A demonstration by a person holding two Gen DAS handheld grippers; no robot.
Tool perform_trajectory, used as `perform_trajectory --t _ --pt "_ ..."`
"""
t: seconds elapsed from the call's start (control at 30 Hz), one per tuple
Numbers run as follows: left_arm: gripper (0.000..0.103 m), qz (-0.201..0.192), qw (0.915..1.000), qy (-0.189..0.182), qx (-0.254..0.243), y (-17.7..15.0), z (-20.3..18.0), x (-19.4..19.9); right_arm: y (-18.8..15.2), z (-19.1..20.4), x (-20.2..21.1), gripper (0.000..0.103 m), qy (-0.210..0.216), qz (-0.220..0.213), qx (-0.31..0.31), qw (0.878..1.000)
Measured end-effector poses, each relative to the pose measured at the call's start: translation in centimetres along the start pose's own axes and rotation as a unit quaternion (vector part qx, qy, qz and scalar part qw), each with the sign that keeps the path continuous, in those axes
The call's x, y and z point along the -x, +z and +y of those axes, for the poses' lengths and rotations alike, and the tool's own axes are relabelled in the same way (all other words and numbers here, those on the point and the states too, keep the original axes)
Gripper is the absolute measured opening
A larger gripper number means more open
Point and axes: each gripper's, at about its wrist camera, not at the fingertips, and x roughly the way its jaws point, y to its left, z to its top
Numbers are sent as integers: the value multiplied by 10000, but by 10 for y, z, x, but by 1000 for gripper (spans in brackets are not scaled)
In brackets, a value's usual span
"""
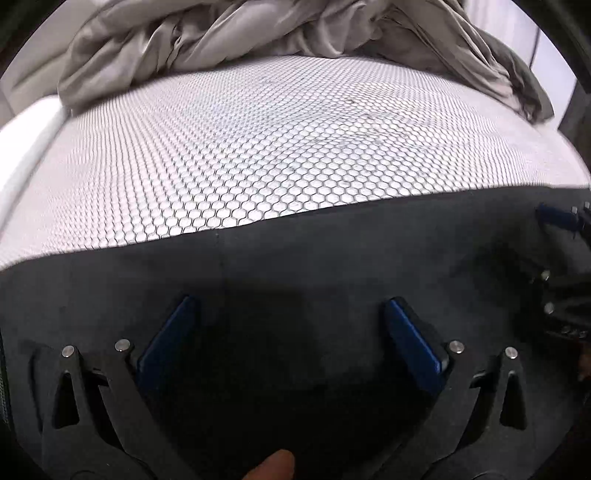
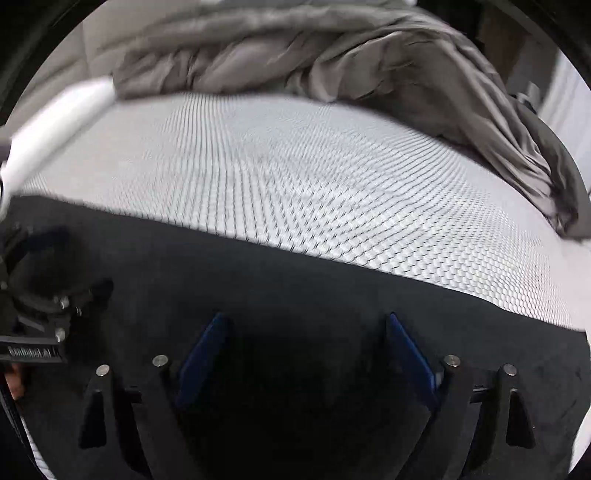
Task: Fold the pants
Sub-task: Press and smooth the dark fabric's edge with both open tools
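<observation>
Dark pants [image 1: 332,258] lie flat across the near part of a white honeycomb-patterned mattress [image 1: 258,147]. My left gripper [image 1: 290,300] hangs over the dark cloth with its blue pads [image 1: 170,332] wide apart and nothing between them. The right wrist view shows the same pants [image 2: 258,277] under my right gripper [image 2: 306,315], which is open, its blue pads [image 2: 410,354] spread with nothing gripped. Each gripper shows at the side of the other's view: the right one [image 1: 565,258], the left one [image 2: 40,295]. A fingertip [image 1: 273,465] pokes in at the bottom edge.
Crumpled grey bedding [image 1: 221,33] is heaped along the far side of the mattress [image 2: 295,166] and runs down its right edge [image 2: 535,158]. The mattress's white rounded left edge [image 2: 55,118] drops off. Bare honeycomb surface lies between pants and bedding.
</observation>
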Motion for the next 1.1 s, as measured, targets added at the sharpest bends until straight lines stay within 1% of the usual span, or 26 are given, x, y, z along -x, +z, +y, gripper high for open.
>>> perform_trajectory --t 0.03,0.07,0.13,0.17,0.2,0.23,0.27,0.33,0.4,0.43,0.47,0.53,0.57,0.63,0.67,0.7,0.73,0.77,0.8,0.83,0.87,0.9,0.93,0.97,1.03,1.1 --pt "102 -4 10000 -16 22 1 1 0 -4 -10 -2 87 -125 17 60 9999" --pt "102 -15 10000 -30 25 1 2 1 -8 -23 -3 88 -371 37 0 9993" --pt "102 -32 10000 -26 -26 0 1 -1 -20 -65 -5 89 -955 107 -362 9947" --pt "102 -38 10000 -21 -31 -1 0 -1 -25 -91 -7 89 -1410 187 -647 9877" --pt "102 -37 10000 -22 -36 -1 0 -1 -35 -119 -8 89 -1937 258 -955 9761" --pt "102 -33 10000 -28 -31 -2 0 0 -43 -138 -8 89 -2203 295 -1198 9676" --pt "102 -26 10000 -31 -21 -2 -1 -1 -53 -161 -9 89 -2167 317 -1569 9630" --pt "102 -13 10000 5 -26 -1 -1 -1 -64 -181 -1 89 -1606 154 -2084 9647" --pt "102 -25 10000 53 7 -7 3 6 -64 -177 10 88 -1589 129 -1936 9680" --pt "102 -20 9999 111 64 -8 3 10 -65 -172 20 88 -1577 64 -1781 9713" --pt "102 -89 9999 81 104 -9 1 20 -67 -170 36 88 -1549 -63 -1659 9739" --pt "102 -280 9995 -166 16 -13 -6 36 -74 -171 51 88 -1518 -241 -1639 9744" --pt "102 -325 9989 -312 -131 -16 -14 43 -78 -174 53 88 -1480 -256 -1725 9735" --pt "102 -265 9978 -431 -431 -22 -31 48 -86 -182 42 88 -1278 -81 -1924 9729" --pt "102 -157 9967 -497 -626 -28 -39 45 -94 -191 25 88 -1168 158 -1961 9735" --pt "102 -29 9960 -504 -736 -32 -44 39 -94 -195 14 88 -1161 257 -1868 9752" --pt "102 66 9959 -453 -776 -36 -46 35 -97 -193 12 88 -1210 266 -1703 9776" --pt "102 173 9962 -314 -788 -40 -47 29 -94 -195 12 88 -1324 291 -1562 9784" --pt "102 158 9965 -287 -769 -43 -46 29 -91 -197 17 88 -1457 308 -1509 9773" --pt "102 109 9965 -304 -766 -45 -47 33 -92 -193 27 88 -1570 256 -1507 9757" --pt "102 31 9963 -328 -799 -46 -49 39 -91 -191 39 88 -1525 118 -1557 9759" --pt "102 -36 9958 -381 -836 -45 -50 43 -93 -187 49 88 -1373 -49 -1603 9775" --pt "102 -141 9950 -495 -856 -49 -57 49 -92 -176 59 88 -1087 -253 -1584 9811" --pt "102 -156 9946 -578 -850 -49 -62 50 -86 -168 61 88 -866 -318 -1474 9848" --pt "102 -24 9937 -636 -920 -50 -68 46 -78 -141 52 88 -445 -297 -1048 9931" --pt "102 176 9940 -407 -1001 -53 -74 35 -80 -115 35 88 -294 21 -607 9977"
